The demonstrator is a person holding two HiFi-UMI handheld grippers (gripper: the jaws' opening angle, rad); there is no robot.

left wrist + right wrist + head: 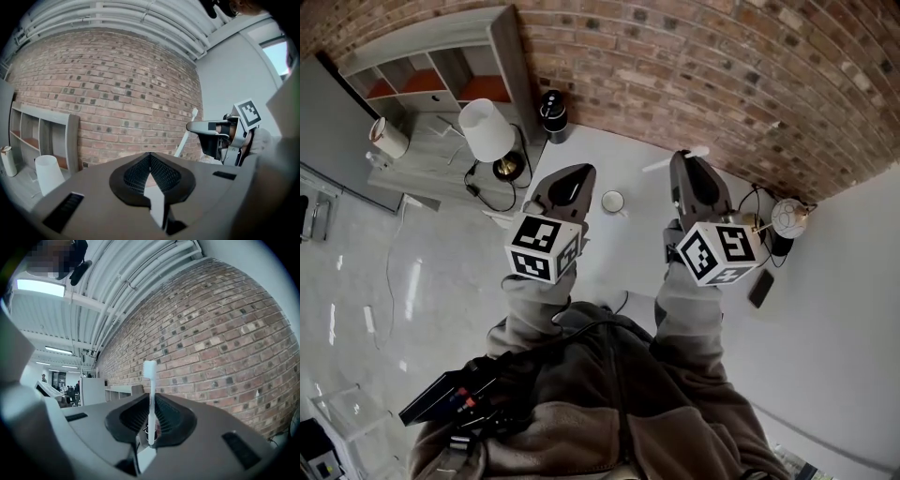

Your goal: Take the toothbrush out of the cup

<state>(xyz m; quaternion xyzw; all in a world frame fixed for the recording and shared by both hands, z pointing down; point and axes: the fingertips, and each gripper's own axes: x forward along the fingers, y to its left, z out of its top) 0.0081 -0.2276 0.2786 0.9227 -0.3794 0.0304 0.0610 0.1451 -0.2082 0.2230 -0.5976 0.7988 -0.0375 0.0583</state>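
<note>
- Your right gripper (pixel 151 423) has its jaws pressed shut on the lower handle of the toothbrush (pixel 150 380). The shaft runs straight up out of the jaws with the bristle head on top, so the pinch is low and most of the brush stands free above it.
- Your left gripper (pixel 150 159) has its jaws closed tip to tip with nothing between them. It looks like the spare hand here, held level beside the right one.
- The cup (pixel 612 202) stands on the white desk (pixel 614 253), between the two pairs of jaws. The brush is well apart from it, pointing out beyond the right jaws toward the brick wall (pixel 694 66). No part of the brush is inside the rim, so I judge the lift-out done.
- Holding the brush high and away from the cup keeps the handle from catching the rim. A thin handle can pivot in so low a pinch, so squeeze firmly.
- Farther out, left of the left jaws, stand a white lamp (pixel 486 129) and a shelf unit (pixel 441 66), neither in your way.
</note>
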